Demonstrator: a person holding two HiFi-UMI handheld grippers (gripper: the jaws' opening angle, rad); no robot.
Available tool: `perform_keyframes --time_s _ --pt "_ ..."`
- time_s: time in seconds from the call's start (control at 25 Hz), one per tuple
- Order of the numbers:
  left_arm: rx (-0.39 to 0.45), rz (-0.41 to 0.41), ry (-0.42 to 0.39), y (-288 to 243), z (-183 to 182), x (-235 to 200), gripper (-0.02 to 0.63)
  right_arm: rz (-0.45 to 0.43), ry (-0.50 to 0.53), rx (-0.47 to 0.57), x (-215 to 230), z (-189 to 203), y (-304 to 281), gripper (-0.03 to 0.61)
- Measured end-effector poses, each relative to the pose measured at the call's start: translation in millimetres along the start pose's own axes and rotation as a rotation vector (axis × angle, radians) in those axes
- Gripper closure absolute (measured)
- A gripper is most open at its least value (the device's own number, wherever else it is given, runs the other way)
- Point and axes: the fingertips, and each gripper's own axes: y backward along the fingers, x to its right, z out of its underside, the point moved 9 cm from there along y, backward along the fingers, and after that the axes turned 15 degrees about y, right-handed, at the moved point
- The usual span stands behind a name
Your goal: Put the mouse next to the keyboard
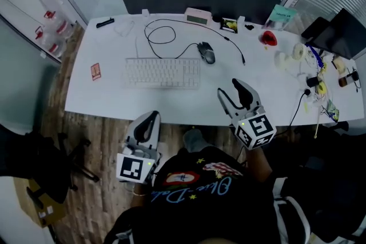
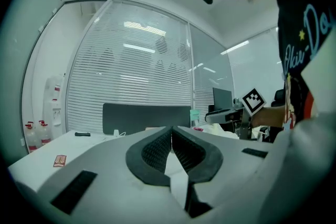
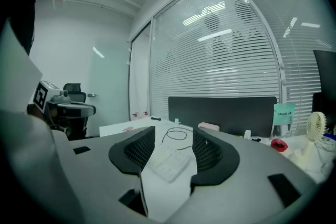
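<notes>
The white keyboard (image 1: pixel 163 72) lies in the middle of the white desk (image 1: pixel 108 97). The black corded mouse (image 1: pixel 206 52) rests just past the keyboard's far right corner, its cable looping to the left. My right gripper (image 1: pixel 229 90) hovers over the desk to the right of the keyboard's near corner, open and empty. In the right gripper view the keyboard (image 3: pixel 169 161) shows through the gap of the right gripper (image 3: pixel 173 135); the mouse is not visible there. My left gripper (image 1: pixel 151 118) is at the desk's front edge, shut with nothing in it. Its tips meet in the left gripper view (image 2: pixel 171 129).
A red card (image 1: pixel 95 71) lies left of the keyboard. Along the back stand a pale box (image 1: pixel 198 16) and a black pen (image 1: pixel 104 23). At the right are a red object (image 1: pixel 269 38), a small fan (image 1: pixel 298 52), cables and a dark screen (image 1: pixel 338 31).
</notes>
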Motion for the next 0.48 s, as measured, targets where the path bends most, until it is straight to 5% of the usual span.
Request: perform_keyframes --time_s 0.48 --pt "-0.010 -0.083 0.013 -68 -18 -41 0.611 -0.071 -0.006 -0.132 61 39 -118 0.359"
